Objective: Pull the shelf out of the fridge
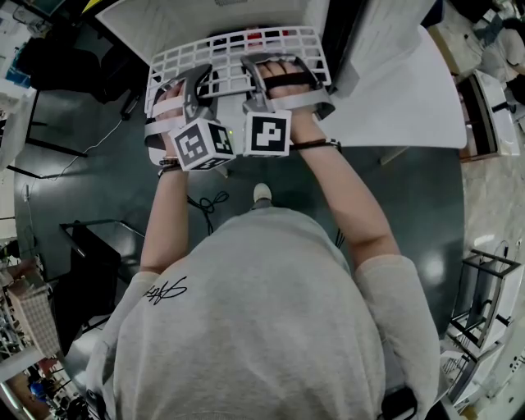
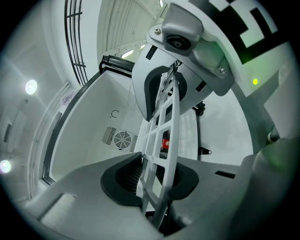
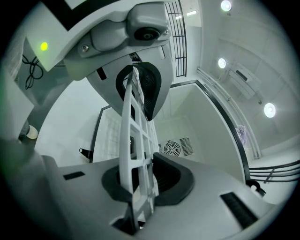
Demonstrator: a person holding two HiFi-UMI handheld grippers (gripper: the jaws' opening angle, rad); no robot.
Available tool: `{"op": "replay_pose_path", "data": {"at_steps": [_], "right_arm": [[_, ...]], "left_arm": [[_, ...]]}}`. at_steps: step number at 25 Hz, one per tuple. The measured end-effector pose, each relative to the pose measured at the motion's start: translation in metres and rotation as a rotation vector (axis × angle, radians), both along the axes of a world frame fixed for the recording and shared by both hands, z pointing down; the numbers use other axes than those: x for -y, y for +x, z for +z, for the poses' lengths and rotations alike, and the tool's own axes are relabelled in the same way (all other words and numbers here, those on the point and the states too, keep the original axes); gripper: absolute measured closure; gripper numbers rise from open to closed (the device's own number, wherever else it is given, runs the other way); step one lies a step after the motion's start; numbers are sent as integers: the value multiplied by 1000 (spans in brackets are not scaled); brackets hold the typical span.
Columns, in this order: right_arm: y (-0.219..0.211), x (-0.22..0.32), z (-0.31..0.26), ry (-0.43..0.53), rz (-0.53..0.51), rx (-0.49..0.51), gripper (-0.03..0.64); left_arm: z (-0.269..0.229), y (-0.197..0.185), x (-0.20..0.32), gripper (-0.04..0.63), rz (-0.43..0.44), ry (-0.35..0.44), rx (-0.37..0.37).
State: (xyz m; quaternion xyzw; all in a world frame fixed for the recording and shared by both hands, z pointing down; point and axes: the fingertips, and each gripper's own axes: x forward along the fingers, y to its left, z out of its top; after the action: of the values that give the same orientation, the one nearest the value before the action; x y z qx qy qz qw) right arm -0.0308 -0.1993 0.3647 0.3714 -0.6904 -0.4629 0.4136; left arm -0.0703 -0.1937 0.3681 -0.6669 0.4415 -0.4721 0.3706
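Observation:
A white grid shelf [image 1: 238, 51] sticks out of the open white fridge [image 1: 164, 20] at the top of the head view. My left gripper [image 1: 184, 90] is shut on the shelf's front edge at its left part. To its right, my right gripper [image 1: 283, 78] is shut on the same front edge. In the left gripper view the shelf's bars [image 2: 164, 140] run edge-on between the two dark pads [image 2: 123, 180]. The right gripper view shows the shelf [image 3: 133, 140] clamped the same way between its pads [image 3: 166, 180]. A small red item [image 2: 165, 143] sits deep inside the fridge.
The fridge door [image 1: 394, 90] stands open to the right of the shelf. A round vent grille [image 3: 172, 148] is on the fridge's back wall. A black cable [image 1: 209, 205] lies on the dark floor below the grippers, and a dark stand [image 1: 94, 254] is at the lower left.

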Motion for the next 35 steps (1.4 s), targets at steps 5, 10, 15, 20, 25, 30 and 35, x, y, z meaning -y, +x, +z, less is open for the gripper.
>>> {"op": "replay_pose_path", "data": {"at_steps": [5, 10, 15, 20, 25, 30, 35], "right_arm": [[-1, -2, 2, -6, 1, 4, 569], [1, -3, 1, 12, 7, -6, 569], [1, -6, 2, 15, 2, 2, 569], [0, -13, 6, -2, 0, -6, 569], [1, -21, 20, -19, -11, 8, 569], [2, -28, 26, -33, -14, -7, 569], [4, -36, 36, -51, -16, -15, 569]], "left_arm": [[1, 0, -1, 522, 3, 2, 0], [1, 0, -3, 522, 5, 5, 1], [2, 2, -6, 522, 7, 6, -1], [5, 0, -12, 522, 8, -5, 10], [16, 2, -20, 525, 12, -29, 41], [23, 3, -27, 525, 12, -43, 25], [32, 5, -35, 525, 12, -57, 20]]}}
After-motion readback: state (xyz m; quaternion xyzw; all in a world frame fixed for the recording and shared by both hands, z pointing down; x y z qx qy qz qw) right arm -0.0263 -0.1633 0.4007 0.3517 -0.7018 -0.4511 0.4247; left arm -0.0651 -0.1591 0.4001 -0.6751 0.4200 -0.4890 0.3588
